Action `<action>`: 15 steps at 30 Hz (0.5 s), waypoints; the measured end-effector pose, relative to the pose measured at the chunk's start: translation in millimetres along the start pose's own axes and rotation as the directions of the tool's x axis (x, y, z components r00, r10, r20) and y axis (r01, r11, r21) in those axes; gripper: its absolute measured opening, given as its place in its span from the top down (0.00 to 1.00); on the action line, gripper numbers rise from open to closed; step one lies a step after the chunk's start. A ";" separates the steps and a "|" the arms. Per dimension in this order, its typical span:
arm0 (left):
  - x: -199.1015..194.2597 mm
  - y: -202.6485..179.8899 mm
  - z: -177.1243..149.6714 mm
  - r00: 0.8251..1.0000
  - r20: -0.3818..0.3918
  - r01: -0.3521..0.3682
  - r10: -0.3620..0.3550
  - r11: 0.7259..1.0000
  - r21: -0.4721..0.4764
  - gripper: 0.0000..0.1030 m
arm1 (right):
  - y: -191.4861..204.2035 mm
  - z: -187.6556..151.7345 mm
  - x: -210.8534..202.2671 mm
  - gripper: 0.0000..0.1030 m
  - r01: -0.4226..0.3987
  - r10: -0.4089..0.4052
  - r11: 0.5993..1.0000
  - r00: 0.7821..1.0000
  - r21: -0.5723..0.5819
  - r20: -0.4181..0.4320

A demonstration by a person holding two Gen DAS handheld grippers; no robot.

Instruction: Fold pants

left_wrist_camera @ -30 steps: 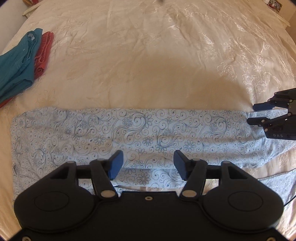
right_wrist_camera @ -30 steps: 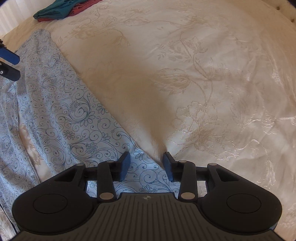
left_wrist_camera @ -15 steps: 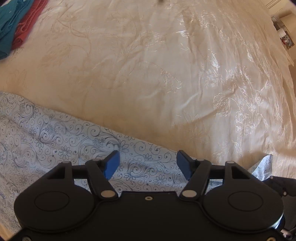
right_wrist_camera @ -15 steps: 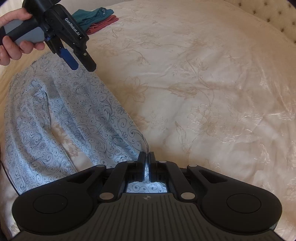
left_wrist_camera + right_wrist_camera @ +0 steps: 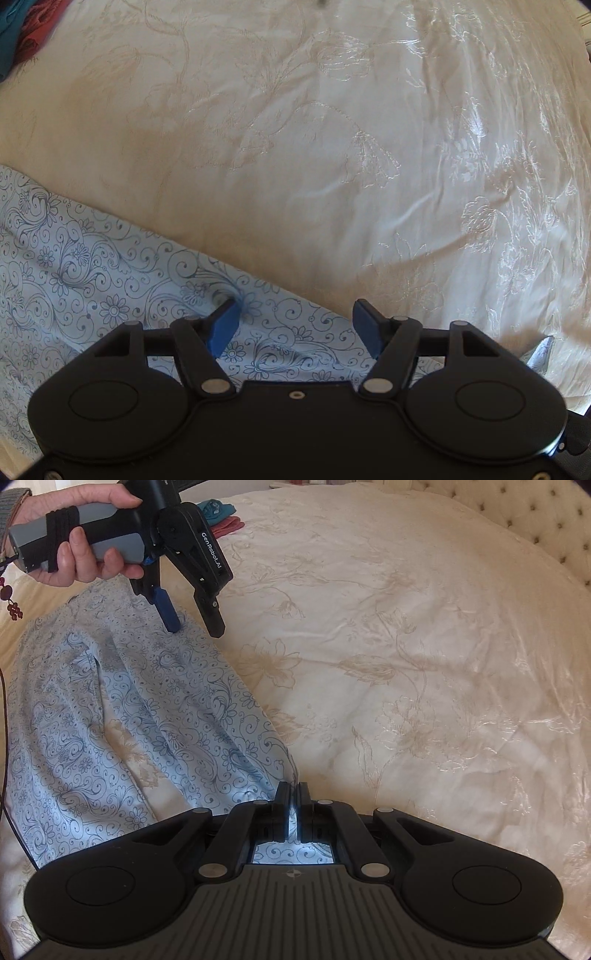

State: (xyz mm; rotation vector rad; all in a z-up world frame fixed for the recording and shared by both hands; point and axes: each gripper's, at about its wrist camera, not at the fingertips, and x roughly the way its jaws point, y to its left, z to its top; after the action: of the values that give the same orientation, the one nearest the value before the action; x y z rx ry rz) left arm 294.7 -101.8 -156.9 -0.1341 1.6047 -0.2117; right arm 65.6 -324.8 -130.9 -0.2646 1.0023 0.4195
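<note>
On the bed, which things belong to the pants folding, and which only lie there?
Belong to the job:
- blue patterned pants
- right gripper, shut on the pants' edge
- left gripper, open over the pants

Only lying about:
- teal garment
- red garment

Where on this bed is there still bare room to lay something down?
Most of the cream bedspread lies bare, from the pants' long edge across to the tufted headboard. The crowded side holds the pants, both grippers and the teal and red clothes in the far corner.
</note>
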 end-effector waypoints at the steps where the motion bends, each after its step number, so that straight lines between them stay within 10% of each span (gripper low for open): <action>1: 1.2 0.4 0.0 1.000 0.001 -0.004 0.004 1.000 -0.008 0.33 | 1.7 -0.7 -1.6 0.96 -0.007 0.007 1.000 1.000 -0.008 0.002; 9: 6.3 -1.8 -1.9 0.999 0.009 -0.039 0.039 0.999 -0.013 0.34 | 25.8 -8.5 -19.0 0.96 -0.055 0.056 0.995 0.998 -0.087 0.001; 12: 7.0 -2.3 -5.4 0.997 0.012 -0.076 0.076 0.997 0.015 0.85 | 30.6 -9.0 -22.7 0.96 -0.025 0.026 0.998 1.000 -0.063 0.005; 15: -13.5 -0.2 -23.8 0.996 0.080 -0.050 0.044 0.996 0.073 0.89 | 33.5 -7.4 -32.7 0.96 0.037 -0.037 0.999 0.999 -0.001 0.032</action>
State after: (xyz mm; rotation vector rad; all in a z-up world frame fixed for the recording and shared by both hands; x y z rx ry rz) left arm 271.6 -97.8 -142.9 -0.0461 1.5183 -0.2268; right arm 29.4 -305.2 -107.5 -0.2763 0.9650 0.3899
